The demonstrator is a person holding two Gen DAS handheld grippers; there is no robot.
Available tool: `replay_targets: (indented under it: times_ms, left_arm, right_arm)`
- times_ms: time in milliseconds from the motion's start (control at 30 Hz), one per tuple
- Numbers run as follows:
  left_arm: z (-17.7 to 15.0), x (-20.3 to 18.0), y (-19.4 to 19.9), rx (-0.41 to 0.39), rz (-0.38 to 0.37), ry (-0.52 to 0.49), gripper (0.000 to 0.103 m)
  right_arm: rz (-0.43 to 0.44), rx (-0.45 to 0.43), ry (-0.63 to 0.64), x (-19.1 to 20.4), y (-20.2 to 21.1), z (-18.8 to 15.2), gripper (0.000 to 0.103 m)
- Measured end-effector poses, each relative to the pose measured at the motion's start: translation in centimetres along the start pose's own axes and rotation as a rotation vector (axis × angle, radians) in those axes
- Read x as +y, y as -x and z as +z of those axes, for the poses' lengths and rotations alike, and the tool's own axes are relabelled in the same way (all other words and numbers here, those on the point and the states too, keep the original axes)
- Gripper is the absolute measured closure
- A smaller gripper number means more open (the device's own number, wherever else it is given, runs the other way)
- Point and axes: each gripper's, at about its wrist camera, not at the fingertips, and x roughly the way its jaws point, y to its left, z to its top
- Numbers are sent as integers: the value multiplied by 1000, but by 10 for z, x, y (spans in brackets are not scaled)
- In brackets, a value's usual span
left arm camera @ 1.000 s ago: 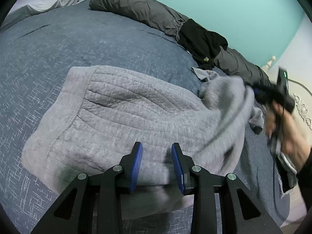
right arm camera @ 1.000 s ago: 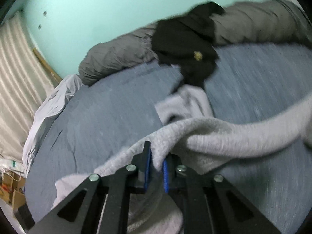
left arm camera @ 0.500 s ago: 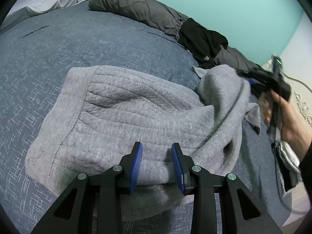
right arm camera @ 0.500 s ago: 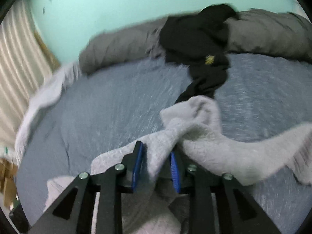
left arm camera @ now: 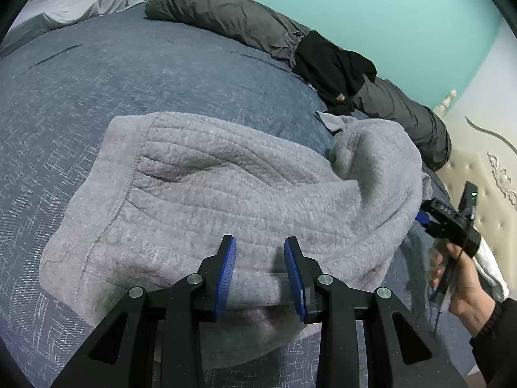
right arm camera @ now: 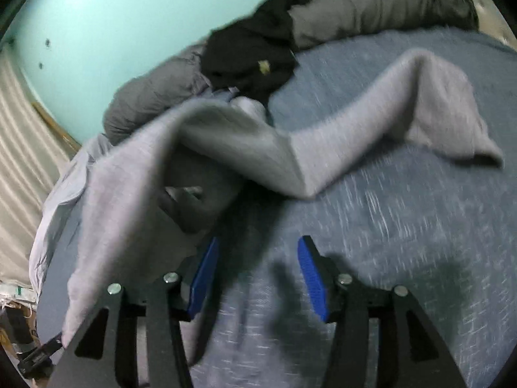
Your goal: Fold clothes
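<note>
On the blue bedspread (left arm camera: 97, 74) a grey fleece garment (left arm camera: 226, 187) lies bunched; soft, limp, best taken at hems. Its near edge sits between the left gripper (left arm camera: 260, 268) pads, contact unclear. Right gripper (right arm camera: 255, 274) jaws have just been opening, nothing between them.

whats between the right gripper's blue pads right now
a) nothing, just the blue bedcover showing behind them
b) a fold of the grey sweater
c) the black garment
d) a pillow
a: in the right wrist view the right gripper stands open after its jaws have just been opening, with only the blue bedcover seen through the gap; the grey sweater lies off to the left of the pads.
</note>
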Motion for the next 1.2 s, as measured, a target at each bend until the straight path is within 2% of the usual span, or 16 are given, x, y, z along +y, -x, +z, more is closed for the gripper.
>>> replay_targets:
  times_ms: [267,433,500,533,600,667,833,1033,1200]
  left_arm:
    - [-1,-5,-5,3,21,-23,69]
    - [-1,-4,-4,4,17,-23,69]
    - [-1,-3,-4,5,17,-22,69]
    - [-1,-3,-4,5,16,-21,69]
    - [-1,-2,-3,5,15,-18,69]
    - [-1,-2,-3,5,14,-16,69]
    - [0,-2,-1,2,13,-12,69]
    - [1,-7,4,-8,8,-21,69]
    - [2,-16,10,-21,6,-44,69]
  right_arm:
    - [19,71,66,41,-51,29,51]
    - [16,98,69,53,-77,34,51]
    - [40,91,64,56,-80,36,60]
    - [59,83,61,59,-81,37,72]
    - [62,76,80,64,-80,37,84]
    - [57,71,100,68,-75,37,90]
    - [66,60,128,75,-53,40,93]
    - [34,84,200,83,6,58,93]
    - [-22,107,273,95,63,92,94]
